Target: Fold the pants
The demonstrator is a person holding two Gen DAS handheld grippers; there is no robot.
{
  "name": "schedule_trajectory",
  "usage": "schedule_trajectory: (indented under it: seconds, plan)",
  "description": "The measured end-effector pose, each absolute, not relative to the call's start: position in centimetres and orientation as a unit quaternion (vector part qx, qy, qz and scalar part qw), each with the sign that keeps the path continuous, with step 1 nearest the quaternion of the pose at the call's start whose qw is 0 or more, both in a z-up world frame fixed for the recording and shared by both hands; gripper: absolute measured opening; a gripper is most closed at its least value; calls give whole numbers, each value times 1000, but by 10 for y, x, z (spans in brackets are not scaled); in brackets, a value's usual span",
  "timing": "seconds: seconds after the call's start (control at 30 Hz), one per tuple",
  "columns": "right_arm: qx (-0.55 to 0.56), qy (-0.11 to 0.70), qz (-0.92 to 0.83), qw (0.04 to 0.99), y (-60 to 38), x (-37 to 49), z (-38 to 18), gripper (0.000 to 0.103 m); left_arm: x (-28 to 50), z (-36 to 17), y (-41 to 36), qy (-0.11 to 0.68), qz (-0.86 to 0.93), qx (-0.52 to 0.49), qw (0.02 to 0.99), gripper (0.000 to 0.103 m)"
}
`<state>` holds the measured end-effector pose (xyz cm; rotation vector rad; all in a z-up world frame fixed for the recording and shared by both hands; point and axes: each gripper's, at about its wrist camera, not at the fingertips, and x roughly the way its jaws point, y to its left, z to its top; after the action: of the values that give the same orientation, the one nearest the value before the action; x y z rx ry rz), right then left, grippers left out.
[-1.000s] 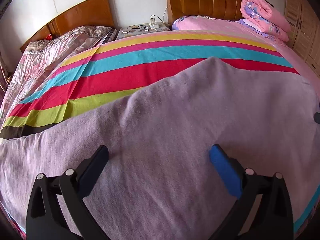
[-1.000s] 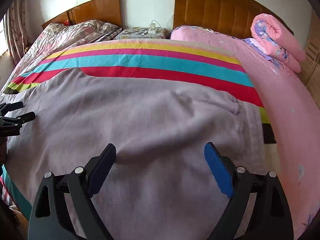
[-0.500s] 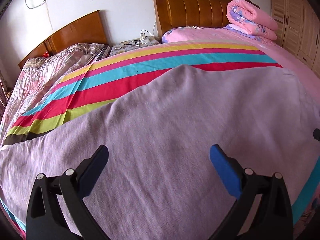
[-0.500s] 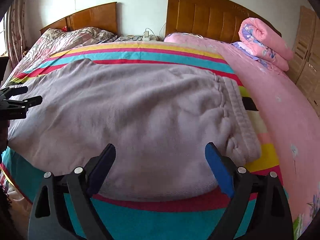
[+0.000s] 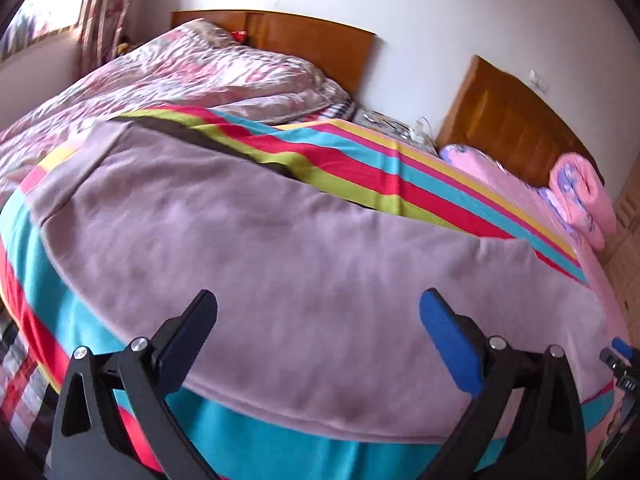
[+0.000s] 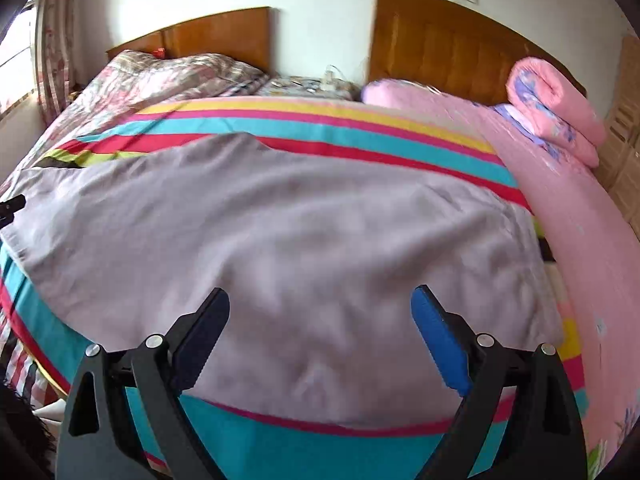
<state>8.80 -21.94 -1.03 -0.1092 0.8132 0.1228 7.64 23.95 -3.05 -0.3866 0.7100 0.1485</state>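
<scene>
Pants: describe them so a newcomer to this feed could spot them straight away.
Find the bed with the striped sheet in front of the two wooden headboards. The pants lie spread flat across its near half, reaching almost to the near edge. They are the only plain, dull mauve fleece there, set against bright stripes, the pink quilt on the right and the floral bedding far left.

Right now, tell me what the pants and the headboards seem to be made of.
Pants: likely soft fleece or brushed knit, matte mauve-grey with a fuzzy nap and limp folds. Headboards: apparently varnished wood, orange-brown with a slight sheen and panel lines; veneer cannot be ruled out.
</scene>
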Motion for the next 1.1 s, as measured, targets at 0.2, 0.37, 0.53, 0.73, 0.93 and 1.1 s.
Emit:
schedule_trajectory:
  seconds: [0.2,0.37,0.53,0.73,0.93,1.1]
  plan:
    - [-124,352,215,903,-73,123,6,89,8,-44,399,279,126,-423,853,97]
    - [-193,325,321,869,37,127,4,89,0,-64,451,268,95,-500,818,76]
    - [-238,311,363,845,88,121,0,89,9,-79,444,274,70,-520,806,67]
    - [-231,312,376,841,102,124,2,89,18,-89,442,267,49,-537,799,58]
    - [-216,324,380,839,106,126,-6,89,29,-103,474,197,0,-594,780,37]
    - [-214,327,378,839,105,126,-11,89,29,-113,487,173,-6,-614,770,16]
